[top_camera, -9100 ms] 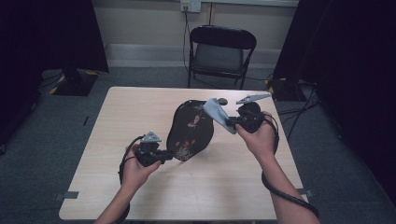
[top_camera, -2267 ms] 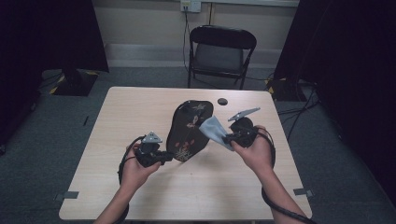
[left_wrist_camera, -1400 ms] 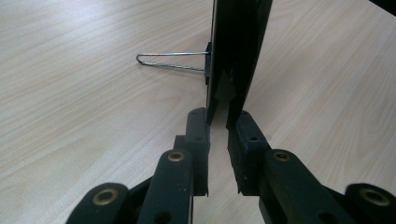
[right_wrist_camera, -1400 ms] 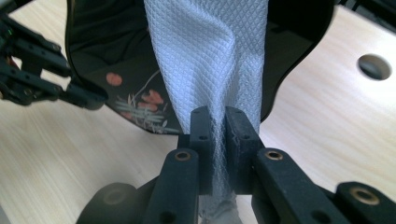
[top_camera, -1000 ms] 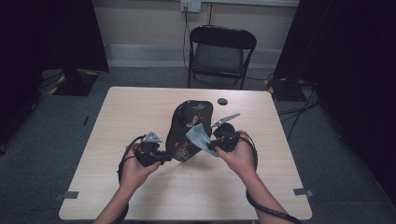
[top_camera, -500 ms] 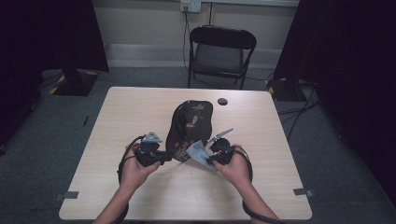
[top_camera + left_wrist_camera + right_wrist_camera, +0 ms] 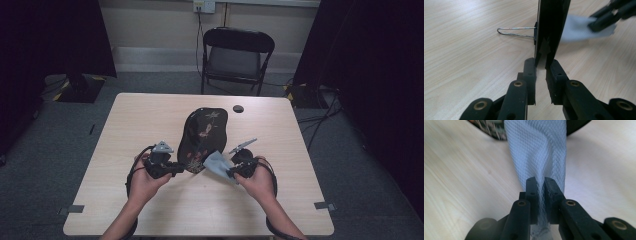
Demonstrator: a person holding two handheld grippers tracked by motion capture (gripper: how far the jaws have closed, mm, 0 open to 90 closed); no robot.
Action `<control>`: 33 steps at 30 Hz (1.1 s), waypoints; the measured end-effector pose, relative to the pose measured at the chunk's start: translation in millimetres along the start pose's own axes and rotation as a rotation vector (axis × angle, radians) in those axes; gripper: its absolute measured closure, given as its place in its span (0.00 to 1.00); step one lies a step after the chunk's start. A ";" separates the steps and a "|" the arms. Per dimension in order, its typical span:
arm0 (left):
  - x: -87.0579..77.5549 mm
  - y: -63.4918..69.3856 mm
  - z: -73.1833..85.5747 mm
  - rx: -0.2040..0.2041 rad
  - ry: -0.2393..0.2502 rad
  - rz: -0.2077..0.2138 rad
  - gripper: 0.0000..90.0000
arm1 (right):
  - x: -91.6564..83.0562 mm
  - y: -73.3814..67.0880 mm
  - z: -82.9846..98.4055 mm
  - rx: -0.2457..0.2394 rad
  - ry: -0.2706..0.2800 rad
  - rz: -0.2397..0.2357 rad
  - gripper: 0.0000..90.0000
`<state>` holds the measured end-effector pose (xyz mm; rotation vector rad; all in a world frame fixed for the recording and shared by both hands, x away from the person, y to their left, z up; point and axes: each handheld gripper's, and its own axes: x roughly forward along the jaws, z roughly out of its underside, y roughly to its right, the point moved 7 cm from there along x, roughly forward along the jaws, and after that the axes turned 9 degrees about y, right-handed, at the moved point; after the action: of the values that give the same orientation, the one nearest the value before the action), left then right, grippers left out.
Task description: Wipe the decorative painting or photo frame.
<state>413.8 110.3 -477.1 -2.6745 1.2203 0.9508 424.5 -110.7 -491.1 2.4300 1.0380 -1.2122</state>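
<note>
Dark curtains frame a grey carpeted floor where a black folding chair (image 7: 236,55) stands behind the pale wooden desk (image 7: 140,120). On the desk lies a black oval fan-like panel with a floral print (image 7: 202,135), its near end lifted toward the person. The left tool (image 7: 176,169), held in the left hand (image 7: 145,177), is clamped on the near edge of that panel; in the left gripper view the panel (image 7: 551,27) stands edge-on and upright between the two black jaws, which press on it from both sides. A thin wire clip handle (image 7: 515,31) juts out sideways from the panel's edge, just above the wood. The right tool (image 7: 231,175), in the right hand (image 7: 255,182), is closed on a pale blue mesh-textured cloth (image 7: 217,162), which hangs just beside the panel's near right edge. In the right gripper view the cloth (image 7: 536,152) runs from between the pinched jaws up to the dark rim of the panel (image 7: 489,127), where it seems to touch it. A small round black cap (image 7: 238,108) lies on the desk well beyond the panel, toward the far edge. Both forearms come in from the near side, the two hands near each other.
</note>
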 end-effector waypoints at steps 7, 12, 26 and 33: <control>0.0 -0.5 0.0 -0.006 0.000 -0.001 0.87 | -55.5 6.6 -49.5 -0.023 0.125 0.037 0.92; 0.6 -0.4 -0.5 -0.009 0.004 -0.007 0.87 | -79.5 4.2 -78.6 -0.056 0.180 0.054 0.92; 0.8 -1.1 -0.5 -0.006 0.004 -0.006 0.87 | -64.8 -9.9 -96.4 -0.090 0.165 0.035 0.92; 0.9 -0.6 -0.5 -0.006 0.004 -0.006 0.87 | -31.8 -13.4 -65.1 -0.068 0.107 0.003 0.92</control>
<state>414.9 110.0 -477.3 -2.6847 1.2117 0.9499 441.9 -84.9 -424.3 2.4664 1.0861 -1.0388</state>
